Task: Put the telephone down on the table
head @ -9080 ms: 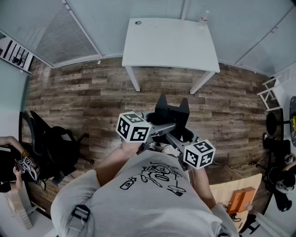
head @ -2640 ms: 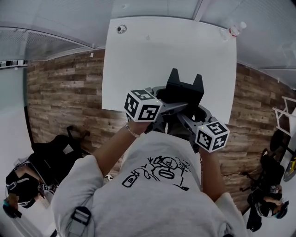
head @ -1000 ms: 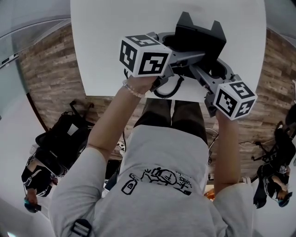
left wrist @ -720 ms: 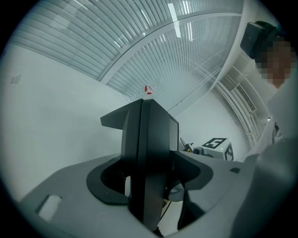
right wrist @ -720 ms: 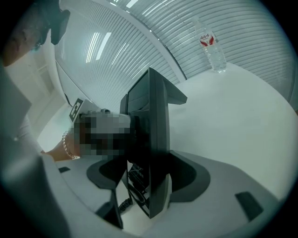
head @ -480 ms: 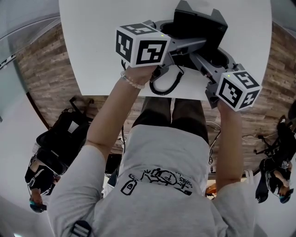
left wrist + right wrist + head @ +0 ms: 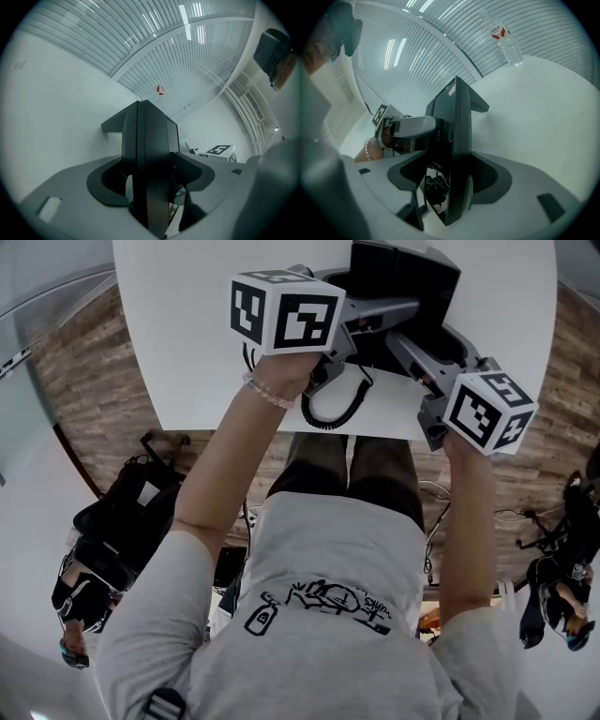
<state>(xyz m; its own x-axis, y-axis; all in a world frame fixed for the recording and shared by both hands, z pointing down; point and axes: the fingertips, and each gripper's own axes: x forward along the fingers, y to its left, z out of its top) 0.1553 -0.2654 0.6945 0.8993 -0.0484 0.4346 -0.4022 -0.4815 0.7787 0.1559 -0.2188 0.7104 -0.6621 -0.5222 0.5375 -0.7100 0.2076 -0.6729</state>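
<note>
- Now the left gripper (image 7: 151, 187) is further in over the white surface (image 7: 187, 334) than a second ago. Its fingers (image 7: 70, 201) are clamped on one flank of the telephone (image 7: 405, 277), which stands as a dark slab between them.
- The telephone sits at 12 to 1 o'clock in the head view, well inside the near edge where it earlier hung just over that edge. Its coiled cord (image 7: 330, 407) loops just inside that edge at 12 o'clock.
- The right gripper (image 7: 454, 187) has come along with it, and its fingers (image 7: 525, 187) are pressed on the other flank.
- We judge the set-down close to done. Whether the base already touches the surface we cannot tell, and neither grip has let go.
- On the surface, a water bottle (image 7: 505, 41) stands near the far edge, at 1 o'clock in the right gripper view.
- Around it lies the wood floor (image 7: 103, 381) at 9 o'clock. One person (image 7: 84, 592) is at 8 o'clock and another person (image 7: 553, 606) at 4 o'clock. Slatted blinds (image 7: 154, 56) rise behind the surface.
</note>
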